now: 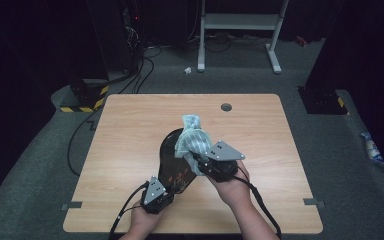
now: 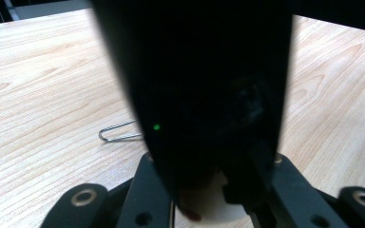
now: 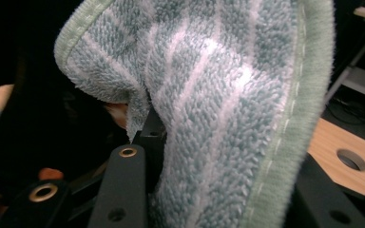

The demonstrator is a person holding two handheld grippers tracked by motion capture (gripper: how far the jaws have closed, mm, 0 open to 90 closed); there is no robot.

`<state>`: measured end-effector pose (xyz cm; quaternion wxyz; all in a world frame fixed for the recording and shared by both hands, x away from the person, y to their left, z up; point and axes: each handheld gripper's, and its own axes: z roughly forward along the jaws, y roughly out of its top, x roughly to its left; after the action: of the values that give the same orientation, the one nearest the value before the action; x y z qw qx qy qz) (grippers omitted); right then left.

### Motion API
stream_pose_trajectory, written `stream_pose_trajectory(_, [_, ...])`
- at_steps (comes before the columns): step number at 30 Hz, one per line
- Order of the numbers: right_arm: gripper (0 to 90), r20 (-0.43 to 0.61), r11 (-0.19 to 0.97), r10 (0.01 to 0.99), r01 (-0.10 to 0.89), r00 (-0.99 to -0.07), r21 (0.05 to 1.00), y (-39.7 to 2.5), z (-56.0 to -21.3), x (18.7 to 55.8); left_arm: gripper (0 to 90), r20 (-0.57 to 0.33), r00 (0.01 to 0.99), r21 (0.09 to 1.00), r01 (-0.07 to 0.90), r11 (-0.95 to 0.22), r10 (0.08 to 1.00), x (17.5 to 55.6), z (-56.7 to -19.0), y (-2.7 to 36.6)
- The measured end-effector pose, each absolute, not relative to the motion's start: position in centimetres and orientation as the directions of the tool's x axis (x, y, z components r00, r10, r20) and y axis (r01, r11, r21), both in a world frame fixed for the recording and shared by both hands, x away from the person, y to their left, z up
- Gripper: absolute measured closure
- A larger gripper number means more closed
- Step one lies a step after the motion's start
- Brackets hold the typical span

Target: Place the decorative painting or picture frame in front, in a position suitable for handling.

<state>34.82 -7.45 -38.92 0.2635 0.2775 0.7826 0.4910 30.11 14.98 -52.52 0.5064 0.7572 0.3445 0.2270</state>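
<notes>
Landmark: dark glossy paddle-shaped board (image 1: 172, 160), long axis running away from the person
Left gripper (image 1: 156, 196): jaws clamped on the board's near end
Right gripper (image 1: 200, 162): jaws gripping pale blue-green striped terry cloth (image 1: 192, 137), draped over the board's far right edge
</notes>
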Motion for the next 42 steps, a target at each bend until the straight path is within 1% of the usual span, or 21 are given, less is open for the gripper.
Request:
stream_pose_trajectory(11, [61.5,-0.166,0.363,0.612,0.088,-0.773,0.928,-4.7,-37.5,31.9,76.6,-0.006,0.66,0.922,0.294,-0.251,0.751,30.1,-52.5,15.0])
stream_pose_trajectory(14, [61.5,-0.189,0.376,0.608,0.07,-0.771,0.924,-4.3,-37.2,31.4,76.6,-0.009,0.66,0.923,0.295,-0.249,0.751,30.1,-52.5,15.0])
stream_pose_trajectory(20, [62.1,-0.173,0.362,0.636,0.093,-0.752,0.927,-5.5,-37.1,32.9,76.9,-0.009,0.663,0.922,0.296,-0.251,0.749,30.0,-52.5,15.0])
stream_pose_trajectory(30, [62.6,-0.131,0.325,0.75,0.188,-0.649,0.927,-8.7,-37.3,37.6,76.8,0.004,0.66,0.923,0.286,-0.256,0.751,30.0,-52.5,14.9])
stream_pose_trajectory(39, [62.3,-0.146,0.331,0.751,0.176,-0.644,0.927,-8.7,-37.3,37.3,75.7,0.005,0.662,0.924,0.284,-0.257,0.75,30.0,-52.5,15.0])
stream_pose_trajectory(42, [62.2,-0.144,0.331,0.75,0.178,-0.645,0.927,-8.8,-37.4,37.2,69.0,0.003,0.668,0.924,0.283,-0.257,0.744,30.0,-52.5,14.9])
